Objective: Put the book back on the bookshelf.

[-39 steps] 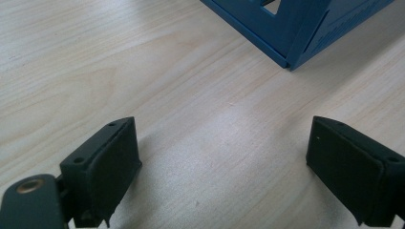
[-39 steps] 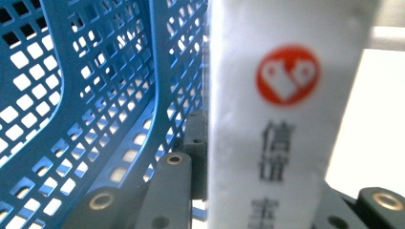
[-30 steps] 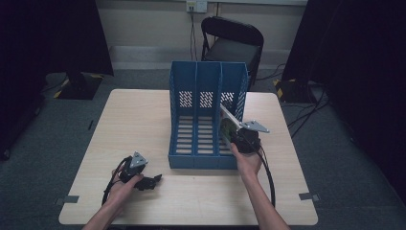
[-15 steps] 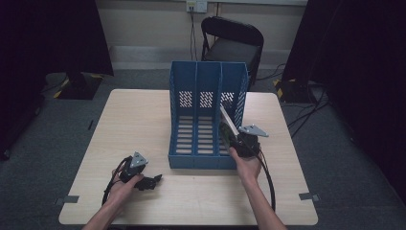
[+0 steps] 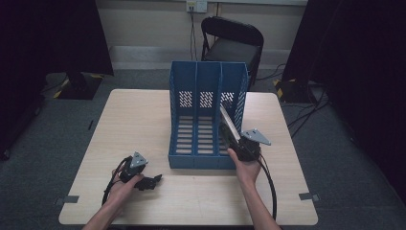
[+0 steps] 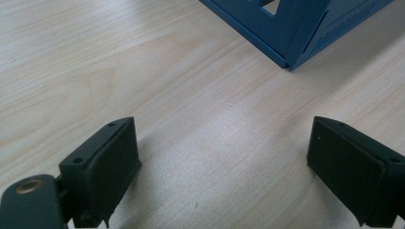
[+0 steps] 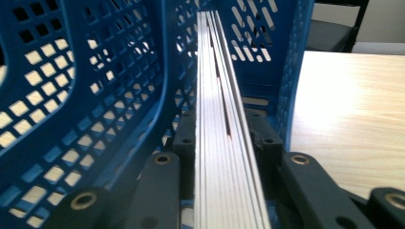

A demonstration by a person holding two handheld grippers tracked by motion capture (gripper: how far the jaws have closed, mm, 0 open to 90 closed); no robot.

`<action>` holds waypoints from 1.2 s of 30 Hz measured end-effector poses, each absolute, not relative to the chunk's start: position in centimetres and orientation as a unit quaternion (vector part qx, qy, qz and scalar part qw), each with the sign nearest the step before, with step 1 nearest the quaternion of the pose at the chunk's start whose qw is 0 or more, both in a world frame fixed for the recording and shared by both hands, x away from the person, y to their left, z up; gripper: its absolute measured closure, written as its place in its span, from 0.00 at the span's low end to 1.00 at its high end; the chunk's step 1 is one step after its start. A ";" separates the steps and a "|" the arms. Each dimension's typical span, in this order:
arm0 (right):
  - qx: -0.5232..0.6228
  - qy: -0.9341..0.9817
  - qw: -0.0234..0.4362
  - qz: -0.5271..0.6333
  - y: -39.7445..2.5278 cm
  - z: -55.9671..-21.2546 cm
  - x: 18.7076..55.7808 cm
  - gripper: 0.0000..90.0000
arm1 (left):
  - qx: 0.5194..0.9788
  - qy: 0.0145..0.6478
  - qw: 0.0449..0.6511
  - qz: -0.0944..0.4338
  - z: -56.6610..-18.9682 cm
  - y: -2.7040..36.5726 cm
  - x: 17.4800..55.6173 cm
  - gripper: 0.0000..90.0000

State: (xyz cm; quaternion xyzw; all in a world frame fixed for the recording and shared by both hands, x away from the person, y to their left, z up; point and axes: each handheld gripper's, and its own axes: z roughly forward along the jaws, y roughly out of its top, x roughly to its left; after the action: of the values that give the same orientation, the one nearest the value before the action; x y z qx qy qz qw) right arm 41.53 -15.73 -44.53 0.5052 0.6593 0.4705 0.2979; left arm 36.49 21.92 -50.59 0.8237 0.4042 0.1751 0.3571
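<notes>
A blue three-slot plastic file rack (image 5: pixel 207 115) stands mid-table (image 5: pixel 134 115); the thin stack of white booklets (image 5: pixel 229 123) leans in its right slot.

A recording lab or studio — black curtains (image 5: pixel 72 33) flank a lone wooden table (image 5: pixel 139 120) on grey carpet, a folding chair (image 5: pixel 232 40) behind, tape marks (image 5: pixel 64 200) and cables (image 5: pixel 306 115) on the floor.

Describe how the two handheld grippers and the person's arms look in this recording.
Both grippers are black. The left gripper has blocky, matte fingers with small screw holes and a brass-coloured pivot bushing. The right gripper shows black link arms with brass-ringed holes. Each carries a grey three-cornered plate on top and trails a black cable. The forearms are bare, with no sleeves visible.
</notes>
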 end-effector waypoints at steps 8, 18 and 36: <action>0.495 0.671 0.314 0.454 -14.8 -44.6 41.8 0.80 | 0.823 0.405 0.358 0.174 -50.6 21.9 36.5 0.11; 0.501 0.666 0.331 0.442 -14.7 -44.7 42.1 0.85 | 0.827 0.400 0.356 0.172 -50.6 21.7 36.7 0.09; 0.536 0.628 0.353 0.441 -14.6 -44.7 41.9 0.85 | 0.827 0.400 0.356 0.172 -50.6 21.6 36.7 0.09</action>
State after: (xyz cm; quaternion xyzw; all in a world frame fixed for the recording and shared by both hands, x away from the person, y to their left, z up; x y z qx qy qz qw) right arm 41.92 -14.56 -44.67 0.5356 0.6281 0.4406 0.3527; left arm 36.71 21.63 -50.60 0.8269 0.3999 0.1718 0.3562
